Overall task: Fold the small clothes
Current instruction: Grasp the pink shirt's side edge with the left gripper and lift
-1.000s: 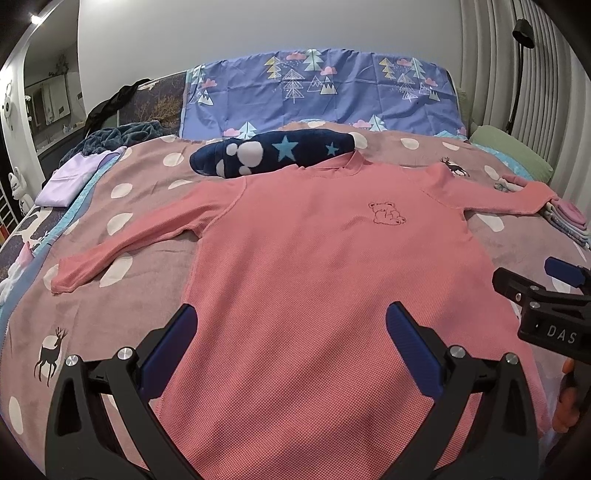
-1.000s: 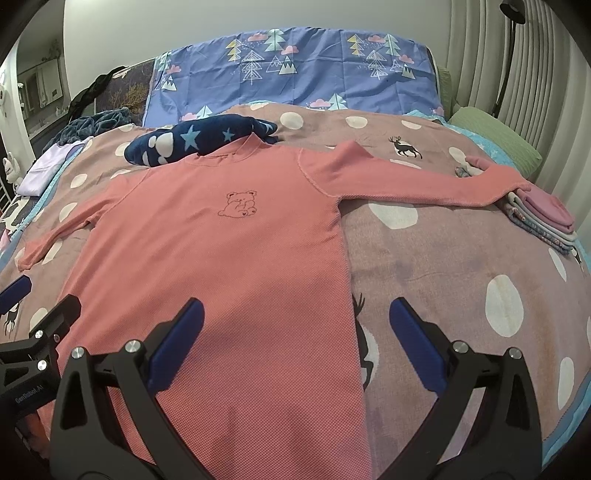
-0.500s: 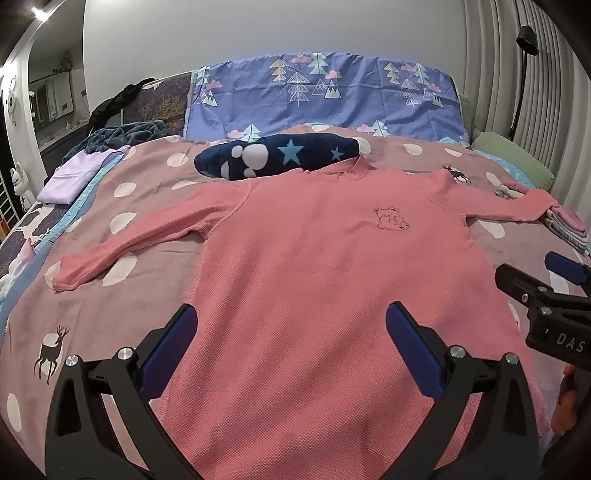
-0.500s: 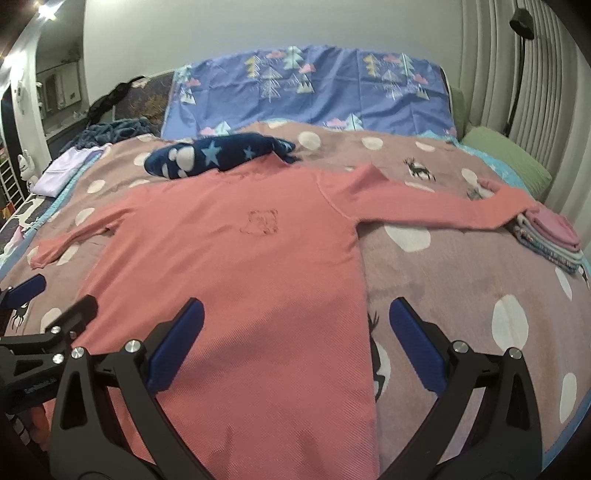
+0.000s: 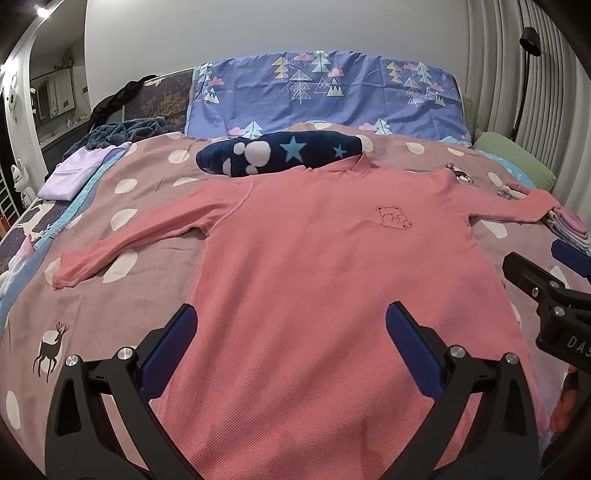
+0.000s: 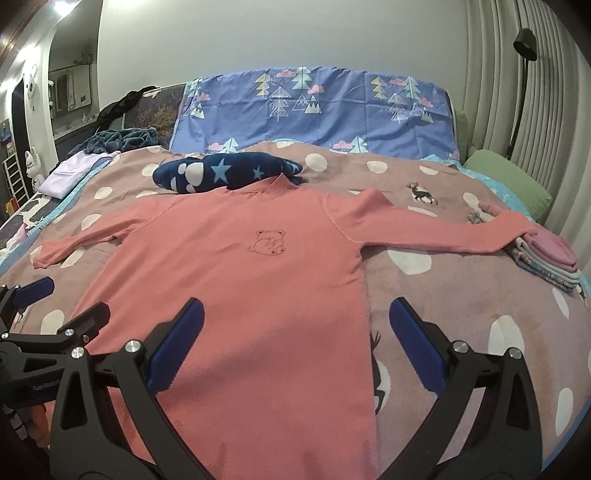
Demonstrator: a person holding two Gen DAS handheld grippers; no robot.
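The left gripper point(image 5: 291, 350) and right gripper point(image 6: 295, 339) both gape wide, holding nothing. The pink long-sleeved top point(image 5: 332, 280) lies flat on the bedspread point(image 6: 461, 295) just ahead of them, sleeves outspread.

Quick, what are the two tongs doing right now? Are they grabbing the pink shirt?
Left tongs: open, holding nothing, above the pink shirt.
Right tongs: open, holding nothing, above the shirt's right edge.

A plain white wall point(image 5: 258, 33) rises at 12 o'clock behind the bed point(image 5: 155, 177); a black floor lamp point(image 6: 524, 44) stands against ribbed curtains point(image 6: 554, 110) at 2 o'clock.
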